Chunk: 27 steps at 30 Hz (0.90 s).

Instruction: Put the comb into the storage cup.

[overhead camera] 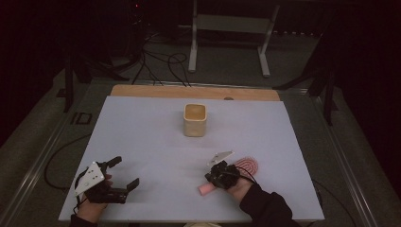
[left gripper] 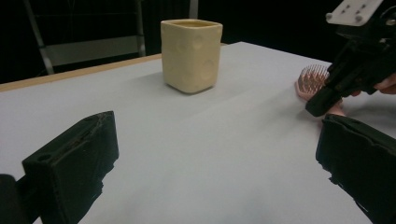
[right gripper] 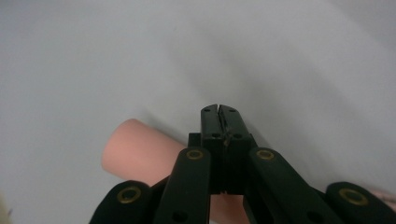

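The pink plastic hairbrush (overhead camera: 239, 171) is lying at the lower right of the high view, under the right gripper (right gripper: 219, 111), whose 2 jaws are pressing together above its handle, gripping nothing, while the left gripper (overhead camera: 124, 172) is gaping empty.

White table (overhead camera: 142, 142), cream cup (overhead camera: 195, 120), pink hairbrush (overhead camera: 248, 165)

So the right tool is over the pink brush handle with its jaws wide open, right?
Not quite: the right tool is over the pink brush handle, but its jaws are shut, pressed together with nothing between them, as the right gripper view shows.
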Each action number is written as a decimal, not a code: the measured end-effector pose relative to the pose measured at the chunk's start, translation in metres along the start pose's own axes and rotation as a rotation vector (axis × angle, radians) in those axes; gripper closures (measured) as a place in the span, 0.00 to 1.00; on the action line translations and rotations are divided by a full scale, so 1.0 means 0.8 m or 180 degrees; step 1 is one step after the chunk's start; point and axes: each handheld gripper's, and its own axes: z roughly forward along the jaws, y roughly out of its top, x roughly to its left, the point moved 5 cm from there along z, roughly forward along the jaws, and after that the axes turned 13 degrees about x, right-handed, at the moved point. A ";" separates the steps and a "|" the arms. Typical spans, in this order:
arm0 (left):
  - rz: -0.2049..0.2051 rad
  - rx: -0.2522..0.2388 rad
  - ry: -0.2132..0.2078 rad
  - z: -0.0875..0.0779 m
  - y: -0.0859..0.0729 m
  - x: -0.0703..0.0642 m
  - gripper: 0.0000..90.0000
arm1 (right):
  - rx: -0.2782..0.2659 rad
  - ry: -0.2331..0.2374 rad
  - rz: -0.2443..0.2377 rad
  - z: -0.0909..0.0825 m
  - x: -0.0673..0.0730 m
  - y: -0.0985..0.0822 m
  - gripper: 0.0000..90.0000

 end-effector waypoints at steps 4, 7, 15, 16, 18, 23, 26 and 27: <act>0.0002 0.0006 0.0013 0.000 0.000 0.000 0.00 | 0.0040 -0.0004 -0.0011 -0.005 0.004 -0.011 1.00; -0.0003 0.0002 0.0007 0.000 0.000 0.000 0.00 | 0.0058 -0.0016 -0.0034 -0.009 0.005 -0.019 1.00; 0.0002 0.0014 0.0015 0.000 0.000 0.000 0.00 | 0.0122 -0.0029 -0.0037 -0.017 0.006 -0.039 1.00; 0.0001 0.0015 0.0012 0.000 0.000 0.000 0.00 | 0.0154 -0.0022 -0.0047 -0.019 0.006 -0.046 1.00; 0.0000 0.0013 0.0010 0.000 0.000 0.001 0.00 | 0.0166 -0.0024 -0.0046 -0.021 0.006 -0.051 1.00; 0.0000 0.0012 0.0009 0.000 0.000 0.001 0.00 | 0.0248 -0.0055 -0.0099 -0.026 0.005 -0.063 1.00; 0.0000 0.0014 0.0012 0.001 0.000 0.000 0.00 | 0.0290 -0.0062 -0.0133 -0.030 0.004 -0.071 1.00; 0.0000 0.0015 0.0010 0.001 0.000 0.000 0.00 | 0.0302 -0.0061 -0.0128 -0.031 0.004 -0.074 1.00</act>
